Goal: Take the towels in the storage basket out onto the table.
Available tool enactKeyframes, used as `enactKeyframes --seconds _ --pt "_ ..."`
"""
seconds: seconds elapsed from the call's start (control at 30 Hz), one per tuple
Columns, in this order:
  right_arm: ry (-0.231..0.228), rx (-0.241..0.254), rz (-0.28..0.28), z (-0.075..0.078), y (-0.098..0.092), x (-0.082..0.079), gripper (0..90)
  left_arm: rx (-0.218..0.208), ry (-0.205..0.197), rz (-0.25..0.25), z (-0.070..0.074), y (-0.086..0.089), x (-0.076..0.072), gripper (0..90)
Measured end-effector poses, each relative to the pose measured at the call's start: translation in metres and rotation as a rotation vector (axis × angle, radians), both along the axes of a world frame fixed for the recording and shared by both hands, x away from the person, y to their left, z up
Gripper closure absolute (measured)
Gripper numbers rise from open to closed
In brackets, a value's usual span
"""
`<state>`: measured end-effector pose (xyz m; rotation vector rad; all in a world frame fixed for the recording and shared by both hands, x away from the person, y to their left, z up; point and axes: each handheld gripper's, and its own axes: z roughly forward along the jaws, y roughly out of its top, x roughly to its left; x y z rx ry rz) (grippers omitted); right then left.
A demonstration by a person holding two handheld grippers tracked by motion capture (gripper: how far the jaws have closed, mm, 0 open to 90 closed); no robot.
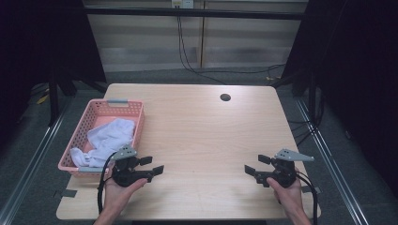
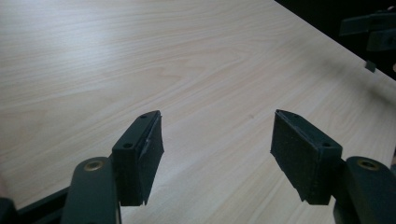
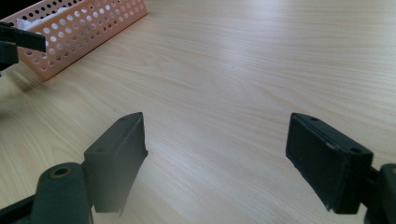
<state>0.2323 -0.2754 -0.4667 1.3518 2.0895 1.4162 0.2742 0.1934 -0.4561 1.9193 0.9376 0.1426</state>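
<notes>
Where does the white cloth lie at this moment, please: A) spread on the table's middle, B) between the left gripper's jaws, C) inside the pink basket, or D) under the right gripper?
C: in the high view the white cloth is heaped inside the pink basket at the table's left edge.

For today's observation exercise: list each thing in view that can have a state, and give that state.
Left gripper: fingers open, nothing between them, held above the table.
Right gripper: fingers open, empty.
Pink basket: upright at the table's left edge, holding cloth.
White cloth: crumpled, lying inside the basket.
Table: bare wood in the middle.
</notes>
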Motion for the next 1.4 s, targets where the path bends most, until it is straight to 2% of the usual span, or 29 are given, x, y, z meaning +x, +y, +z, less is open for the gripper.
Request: enactKeyframes --seconds 0.07,0.1,0.23,0.37,0.5,0.53,0.63,0.73,0.8,0.87,0.93,0.97,1.0,1.03,1.13,1.23,1.3,1.33,1.4 --pt "0.003 -0.005 0.007 -0.001 0.001 0.002 19.7 0.049 -0.032 -0.009 0.003 -0.002 0.0 34.4" --pt "-0.001 -0.008 0.013 -0.001 0.001 0.003 19.7 0.054 -0.039 -0.016 0.004 -0.002 0.0 34.9" --pt "-0.001 -0.011 0.015 -0.002 0.0 0.003 19.5 0.033 -0.046 -0.02 0.009 0.0 0.002 36.2" --pt "0.004 -0.008 0.021 -0.002 -0.001 0.004 19.3 0.035 -0.039 -0.021 0.011 0.002 0.001 35.5" --pt "0.004 -0.009 0.043 -0.002 0.002 0.003 20.0 0.031 -0.048 -0.027 0.019 0.004 -0.003 34.7" --pt "0.003 -0.01 0.059 -0.001 0.004 0.003 20.0 0.042 -0.054 -0.041 0.023 0.004 -0.007 34.7" --pt "0.004 -0.016 0.061 -0.001 0.006 0.004 20.0 0.036 -0.062 -0.054 0.027 0.005 -0.011 34.3" --pt "-0.013 -0.025 0.067 0.002 0.009 0.005 20.0 0.051 -0.077 -0.057 0.036 0.013 -0.013 34.1" --pt "-0.01 -0.036 0.079 0.002 0.011 0.003 20.1 0.031 -0.075 -0.026 0.045 0.025 -0.008 32.9" --pt "-0.01 -0.037 0.081 0.002 0.012 0.002 20.7 0.03 -0.073 -0.016 0.048 0.029 -0.005 32.5" --pt "-0.011 -0.035 0.089 0.002 0.011 0.002 20.6 0.053 -0.084 0.001 0.054 0.038 0.004 32.2" --pt "-0.011 -0.035 0.089 0.002 0.011 0.002 20.6 0.053 -0.084 0.001 0.054 0.038 0.004 32.0" --pt "-0.01 -0.032 0.084 0.002 0.01 0.004 20.5 0.066 -0.071 -0.006 0.056 0.042 0.011 32.0" --pt "-0.01 -0.032 0.084 0.002 0.01 0.004 20.5 0.066 -0.071 -0.006 0.056 0.042 0.011 32.0" --pt "-0.009 -0.033 0.081 0.001 0.008 0.005 21.4 0.103 -0.068 0.023 0.058 0.049 0.021 30.3" --pt "0.003 -0.036 0.098 0.001 0.01 0.003 21.4 0.106 -0.043 0.06 0.058 0.06 0.032 28.6" --pt "-0.002 -0.04 0.107 0.002 0.01 0.002 21.4 0.121 -0.025 0.087 0.057 0.067 0.039 26.6" --pt "0.0 -0.04 0.109 0.002 0.01 0.002 21.1 0.138 0.001 0.103 0.053 0.074 0.045 24.8" --pt "0.003 -0.038 0.108 0.001 0.011 0.002 21.0 0.148 0.015 0.114 0.051 0.076 0.048 24.5"
